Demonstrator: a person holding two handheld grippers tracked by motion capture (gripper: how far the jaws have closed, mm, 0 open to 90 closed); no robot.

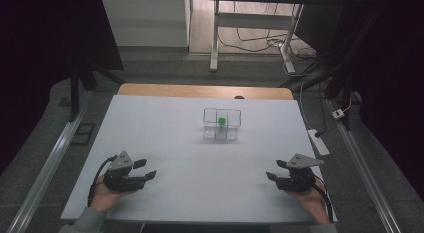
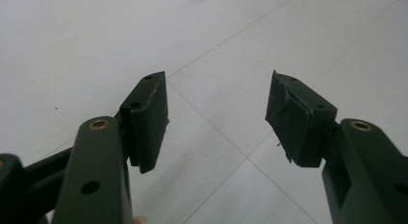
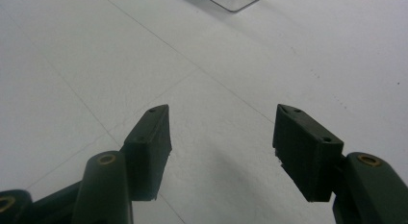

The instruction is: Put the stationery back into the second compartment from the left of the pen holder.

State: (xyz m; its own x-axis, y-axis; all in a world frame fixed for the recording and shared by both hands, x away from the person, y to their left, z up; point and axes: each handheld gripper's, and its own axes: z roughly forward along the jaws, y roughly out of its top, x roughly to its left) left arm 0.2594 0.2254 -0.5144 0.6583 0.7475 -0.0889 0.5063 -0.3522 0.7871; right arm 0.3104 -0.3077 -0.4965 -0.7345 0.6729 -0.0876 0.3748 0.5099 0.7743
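The left gripper [image 1: 142, 169] rested near the front left corner of the bench [image 1: 165, 138], its jaws spread wide with nothing between them; in the left gripper view its pads [image 2: 149, 120] framed only bare white surface. The right gripper [image 1: 276, 171] sat near the front right corner, jaws likewise spread and empty, and both pointed inward toward the middle. The thing nearest them, a clear box [image 1: 221, 123] split into compartments, stood well apart from both, past the middle of the bench toward its far edge, with a small green block [image 1: 221, 121] in a rear compartment; a corner of that box [image 3: 230, 0] reached the top of the right gripper view. This looked like the start of the work, with no reach begun. The next move would likely call for one gripper to travel forward and come down over the box to pinch the block. The bench top was white, crossed by faint seams, with a wooden strip along its far edge. Beyond lay a grey floor, table legs, cables and a power strip [image 1: 318, 141].
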